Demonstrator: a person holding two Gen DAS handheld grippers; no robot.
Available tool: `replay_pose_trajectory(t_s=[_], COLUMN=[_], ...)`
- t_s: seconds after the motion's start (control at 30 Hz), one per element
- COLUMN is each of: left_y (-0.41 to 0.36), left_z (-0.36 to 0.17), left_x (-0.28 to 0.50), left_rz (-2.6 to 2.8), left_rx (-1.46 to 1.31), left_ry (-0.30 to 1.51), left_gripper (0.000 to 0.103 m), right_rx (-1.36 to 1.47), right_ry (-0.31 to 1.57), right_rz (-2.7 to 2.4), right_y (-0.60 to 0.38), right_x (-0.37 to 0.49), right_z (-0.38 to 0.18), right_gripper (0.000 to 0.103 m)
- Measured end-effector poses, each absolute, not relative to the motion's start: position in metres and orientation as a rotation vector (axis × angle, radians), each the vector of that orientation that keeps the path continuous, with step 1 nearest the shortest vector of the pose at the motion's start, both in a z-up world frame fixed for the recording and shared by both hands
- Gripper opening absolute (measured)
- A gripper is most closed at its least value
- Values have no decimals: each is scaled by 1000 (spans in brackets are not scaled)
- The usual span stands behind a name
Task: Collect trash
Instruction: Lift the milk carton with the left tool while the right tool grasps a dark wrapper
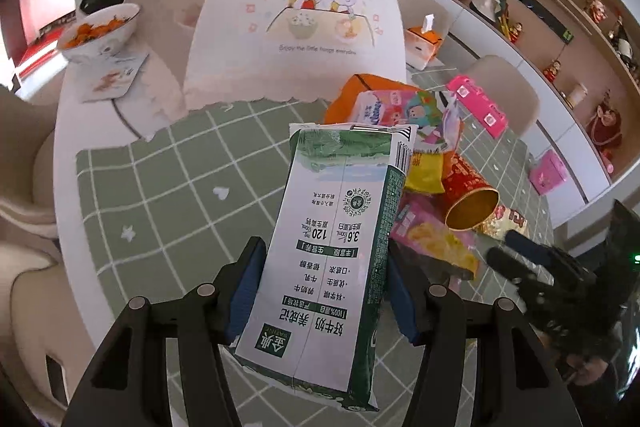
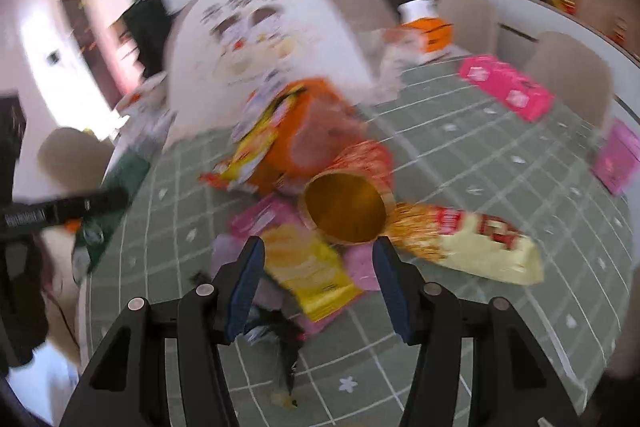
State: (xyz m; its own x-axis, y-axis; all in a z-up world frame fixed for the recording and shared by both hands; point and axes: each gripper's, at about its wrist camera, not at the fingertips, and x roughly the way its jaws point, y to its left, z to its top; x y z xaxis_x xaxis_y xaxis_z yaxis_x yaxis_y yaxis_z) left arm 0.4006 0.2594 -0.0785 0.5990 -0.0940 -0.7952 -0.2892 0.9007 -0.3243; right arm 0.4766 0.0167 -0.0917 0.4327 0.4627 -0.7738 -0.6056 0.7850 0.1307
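While the left gripper (image 1: 326,291) jaws clamp the milk carton (image 1: 340,251) above the tabletop (image 1: 168,187), right gripper (image 2: 318,285) jaws hang wide, empty.
Risk: carton tilted; loose grip lets it slip onto wrappers (image 2: 316,275).

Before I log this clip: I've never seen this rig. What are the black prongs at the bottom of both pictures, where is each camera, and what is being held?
No robot here: a person holds a two-finger tool in each hand, with a fisheye camera on each looking along its jaws.

The left wrist view shows the left gripper shut on a green and white milk carton, lifted above the green checked tablecloth.

The right wrist view, blurred, shows the right gripper open and holding nothing, above a pile of trash: a yellow snack bag, a red tube with a gold inside lying on its side, and other wrappers. Pink boxes and a white food cover also sit on the table.
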Motion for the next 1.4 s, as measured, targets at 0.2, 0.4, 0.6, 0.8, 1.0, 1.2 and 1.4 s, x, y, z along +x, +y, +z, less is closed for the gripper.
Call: replay_pose_trajectory(t_s=[0.2,0.4,0.6,0.8,1.0,1.2,1.4], left_y=[270,274,277,273,265,268,261], left_z=[-82,-81,-73,-69,-57,-48,-47], left_x=[376,363,357,358,363,360,336], left_rz=[190,194,147,54,-65,-68,7], left_rx=[-495,-488,-453,-409,-391,-418,-380], left_ry=[913,923,918,907,865,848,831], left_gripper=[59,59,59,59,59,59,59], right_rx=[-208,-305,-278,-149,-45,-125,-233], right_ry=[908,970,1024,1063,979,948,964], right_rz=[826,796,676,637,513,501,604], right_y=[32,47,46,37,8,2,19], right_x=[460,438,446,429,402,384,390], right_z=[-93,-122,-147,-134,-92,-89,-127], right_gripper=[50,35,35,21,6,39,39])
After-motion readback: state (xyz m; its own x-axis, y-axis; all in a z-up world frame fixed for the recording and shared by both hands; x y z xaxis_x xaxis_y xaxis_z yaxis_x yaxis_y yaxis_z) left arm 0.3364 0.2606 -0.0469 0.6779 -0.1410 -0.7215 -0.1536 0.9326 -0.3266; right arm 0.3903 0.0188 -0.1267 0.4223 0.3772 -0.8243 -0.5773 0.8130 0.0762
